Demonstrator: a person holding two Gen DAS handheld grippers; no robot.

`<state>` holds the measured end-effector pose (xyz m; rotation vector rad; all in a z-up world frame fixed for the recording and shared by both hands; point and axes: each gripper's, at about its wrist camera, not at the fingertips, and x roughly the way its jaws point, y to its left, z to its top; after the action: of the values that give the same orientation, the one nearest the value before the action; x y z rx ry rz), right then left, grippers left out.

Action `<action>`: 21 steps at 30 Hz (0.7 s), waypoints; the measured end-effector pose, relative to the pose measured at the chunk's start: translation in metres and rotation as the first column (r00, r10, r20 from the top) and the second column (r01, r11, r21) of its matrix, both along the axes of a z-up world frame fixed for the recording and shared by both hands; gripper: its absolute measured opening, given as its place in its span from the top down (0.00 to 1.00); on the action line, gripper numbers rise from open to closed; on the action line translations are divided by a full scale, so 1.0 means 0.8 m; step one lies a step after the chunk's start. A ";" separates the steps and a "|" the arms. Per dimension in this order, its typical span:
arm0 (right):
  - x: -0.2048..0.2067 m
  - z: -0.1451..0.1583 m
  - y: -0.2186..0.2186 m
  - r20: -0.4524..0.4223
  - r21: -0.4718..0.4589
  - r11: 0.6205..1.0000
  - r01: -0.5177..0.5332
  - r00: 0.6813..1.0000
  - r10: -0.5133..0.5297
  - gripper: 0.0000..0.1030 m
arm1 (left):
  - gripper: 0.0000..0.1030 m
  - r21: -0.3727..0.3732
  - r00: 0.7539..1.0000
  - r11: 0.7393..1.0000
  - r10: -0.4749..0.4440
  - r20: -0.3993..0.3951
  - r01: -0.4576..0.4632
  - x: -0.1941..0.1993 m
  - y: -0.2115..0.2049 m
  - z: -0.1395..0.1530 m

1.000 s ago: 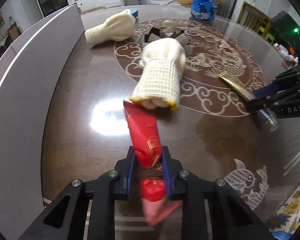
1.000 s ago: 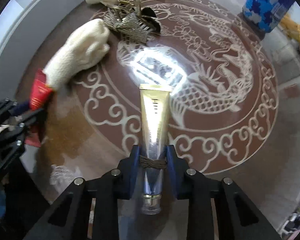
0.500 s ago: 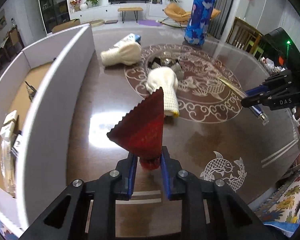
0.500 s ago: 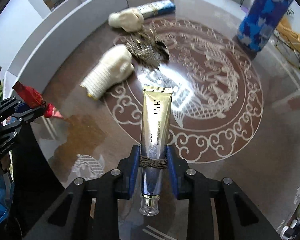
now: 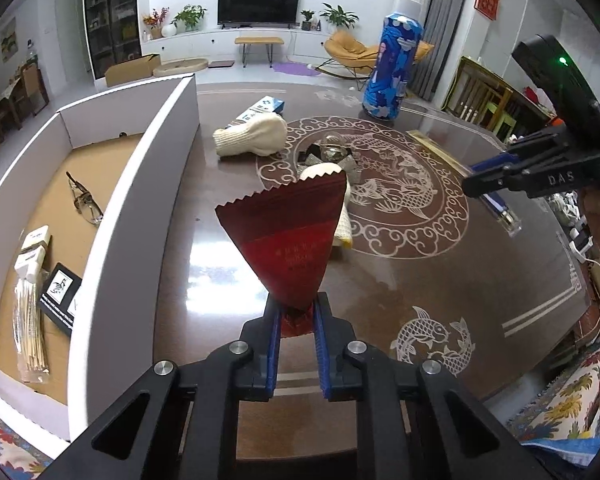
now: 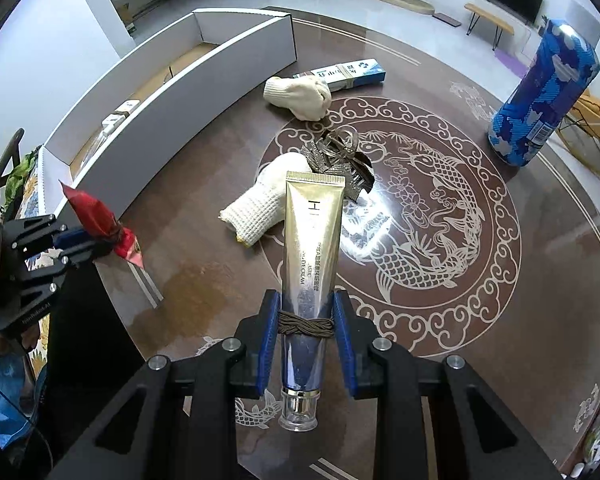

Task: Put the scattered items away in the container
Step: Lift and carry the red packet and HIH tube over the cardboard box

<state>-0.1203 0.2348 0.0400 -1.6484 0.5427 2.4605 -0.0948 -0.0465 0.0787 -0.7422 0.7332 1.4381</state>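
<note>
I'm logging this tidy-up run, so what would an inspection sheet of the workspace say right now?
Surface: glossy dark table with fish pattern, glare patches.
Job's things: red packet and gold cream tube held above the table; two knit gloves, hair clip and blue-white carton lie on it; white box holds glasses and small packs.
Clutter: tall blue can standing at the far edge.
Grippers: left claw shut on the packet; right claw shut on the tube.
Cables: nothing seen on the table.
Surroundings: living room, television, plants, chairs.
</note>
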 end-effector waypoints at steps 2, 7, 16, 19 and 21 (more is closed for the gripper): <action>0.000 0.001 -0.004 0.000 0.000 1.000 -0.004 1.000 0.004 0.73 | 0.85 0.018 1.000 1.000 0.001 0.017 -0.001 -0.001 -0.006 0.007; -0.016 0.009 -0.015 -0.012 0.002 1.000 -0.017 1.000 0.017 0.73 | 0.85 0.067 0.999 0.998 0.018 0.049 -0.021 -0.025 -0.018 0.044; -0.112 0.088 -0.072 -0.177 -0.007 0.998 -0.069 0.982 0.066 0.73 | 0.85 0.135 0.985 0.976 0.171 0.029 -0.173 -0.153 -0.038 0.135; -0.159 0.119 -0.108 -0.261 -0.036 0.994 -0.105 0.961 0.092 0.73 | 0.85 0.119 0.972 0.965 0.235 0.012 -0.235 -0.205 -0.044 0.146; -0.191 0.136 -0.137 -0.314 -0.061 0.989 -0.134 0.943 0.108 0.73 | 0.85 0.102 0.962 0.957 0.272 0.005 -0.271 -0.237 -0.049 0.147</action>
<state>-0.2731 0.1255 0.1491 -1.3628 0.6021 2.8485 -0.2846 -0.0857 0.1962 -0.7793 0.5754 1.7161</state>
